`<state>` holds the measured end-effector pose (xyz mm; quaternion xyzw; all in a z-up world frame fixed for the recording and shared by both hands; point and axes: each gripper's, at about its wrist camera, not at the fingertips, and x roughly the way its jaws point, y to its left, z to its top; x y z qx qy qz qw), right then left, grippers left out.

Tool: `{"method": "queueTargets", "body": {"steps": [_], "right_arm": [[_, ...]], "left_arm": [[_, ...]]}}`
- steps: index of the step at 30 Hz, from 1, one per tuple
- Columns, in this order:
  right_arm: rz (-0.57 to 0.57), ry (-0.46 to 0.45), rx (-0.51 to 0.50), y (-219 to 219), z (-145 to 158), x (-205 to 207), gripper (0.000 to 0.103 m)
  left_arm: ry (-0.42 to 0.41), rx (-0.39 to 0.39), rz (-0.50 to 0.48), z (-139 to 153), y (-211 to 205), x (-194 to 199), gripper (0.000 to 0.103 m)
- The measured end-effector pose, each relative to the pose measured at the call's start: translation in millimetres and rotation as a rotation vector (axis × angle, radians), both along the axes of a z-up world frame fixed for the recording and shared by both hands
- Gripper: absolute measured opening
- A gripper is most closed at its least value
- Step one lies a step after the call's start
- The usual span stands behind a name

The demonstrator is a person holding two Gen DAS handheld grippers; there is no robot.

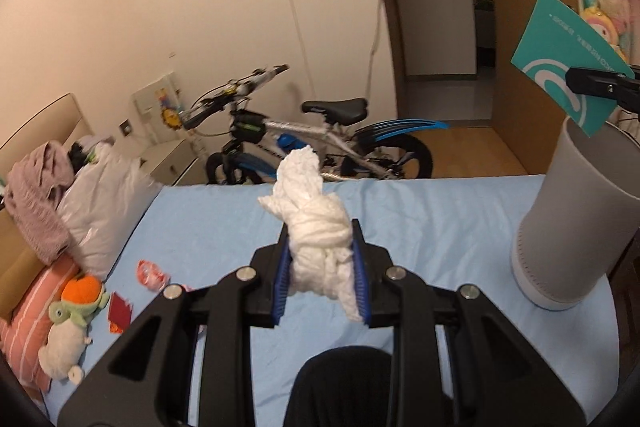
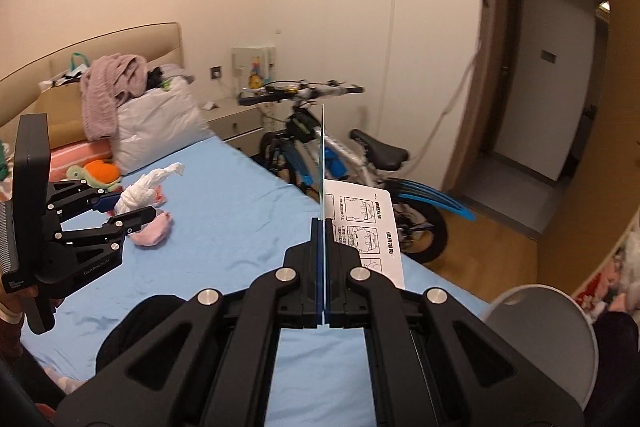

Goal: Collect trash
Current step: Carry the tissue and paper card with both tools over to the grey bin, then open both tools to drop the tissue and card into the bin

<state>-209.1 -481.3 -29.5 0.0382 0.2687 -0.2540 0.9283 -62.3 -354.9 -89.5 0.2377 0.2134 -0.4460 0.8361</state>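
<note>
Your left tool (image 1: 320, 259) is pinching a crumpled white tissue (image 1: 316, 227) between its blue pads, above the blue bed sheet (image 1: 440, 219), and your right tool (image 2: 322, 267) is pressed together on a thin teal card (image 1: 560, 63), which it holds only at one edge. The grey bin (image 1: 576, 219) stands on the bed at the right, its rim just under the card. The tissue hangs loose below the pads, so I think a quick swing could pull it out before it is over the bin. The card is flat and light; released too early, it may glide past the rim. The bin stands on soft bedding, so a bump from either tool could tip it. More trash, such as the red wrapper (image 1: 151, 273), is left on the sheet.
</note>
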Motion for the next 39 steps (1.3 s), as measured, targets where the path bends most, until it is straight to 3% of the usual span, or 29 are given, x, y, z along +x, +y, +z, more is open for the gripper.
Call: {"method": "queueTargets", "body": {"steps": [6, 12, 23, 24, 25, 26, 27, 28, 29, 39], "right_arm": [[-0.226, -0.019, -0.014, -33, 16, -83, 0.0], [-0.381, -0.022, -0.006, -57, 16, -142, 0.0], [-0.466, -0.025, 0.049, -85, 3, -181, 0.0], [-0.465, -0.027, 0.057, -87, 2, -182, 0.0], [-0.467, -0.035, 0.066, -90, 1, -184, 0.001], [-0.474, -0.052, 0.082, -91, 1, -184, 0.007], [-0.482, -0.058, 0.093, -94, 0, -185, 0.031], [-0.489, -0.066, 0.093, -95, 0, -185, 0.045], [-0.501, -0.08, 0.086, -95, 0, -185, 0.062], [-0.503, -0.077, 0.072, -94, 1, -174, 0.062]], "left_arm": [[-0.028, -0.012, -0.226, 28, -62, -58, 0.027], [-0.034, -0.007, -0.441, 40, -113, -119, 0.027], [0.051, 0.049, -0.674, 28, -178, -179, 0.028], [0.059, 0.059, -0.697, 26, -180, -180, 0.031], [0.067, 0.071, -0.712, 24, -185, -183, 0.041], [0.077, 0.08, -0.71, 22, -189, -183, 0.052], [0.086, 0.072, -0.705, 21, -191, -183, 0.079], [0.093, 0.053, -0.702, 20, -191, -182, 0.086], [0.092, 0.035, -0.699, 19, -191, -182, 0.086], [0.085, 0.032, -0.644, 14, -192, -167, 0.086]]}}
